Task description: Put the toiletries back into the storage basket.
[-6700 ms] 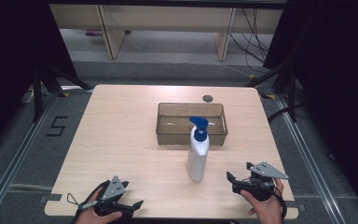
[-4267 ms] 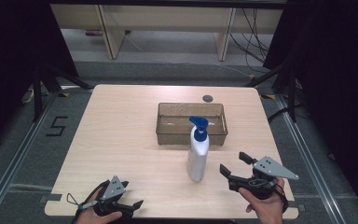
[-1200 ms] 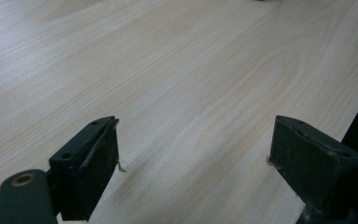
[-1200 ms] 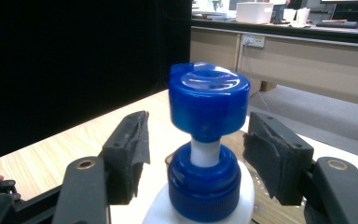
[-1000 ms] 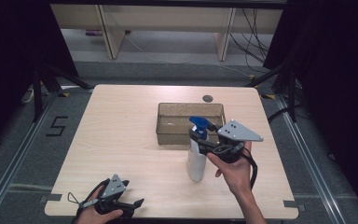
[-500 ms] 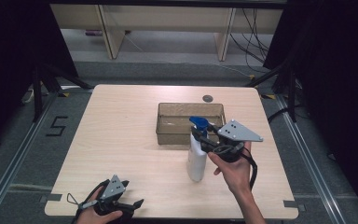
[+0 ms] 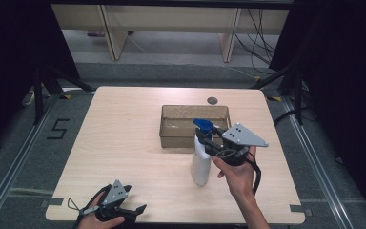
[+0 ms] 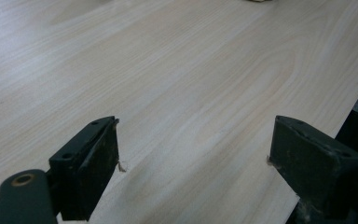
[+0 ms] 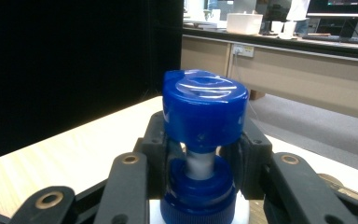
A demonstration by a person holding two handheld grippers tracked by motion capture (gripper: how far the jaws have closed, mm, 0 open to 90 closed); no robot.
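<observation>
A white pump bottle [image 7: 201, 162] with a blue pump head [image 9: 204, 109] stands upright on the table [image 7: 124, 138], right of its middle and just in front of a clear rectangular box [image 7: 194, 126]. The right gripper [image 7: 208, 143] has its fingers [image 9: 156, 149] closed around the bottle's neck, just under the pump head. The left gripper [image 7: 124, 210] rests at the table's near edge, toward the left corner, its fingers [image 8: 91, 163] spread wide with nothing but bare wood between them.
</observation>
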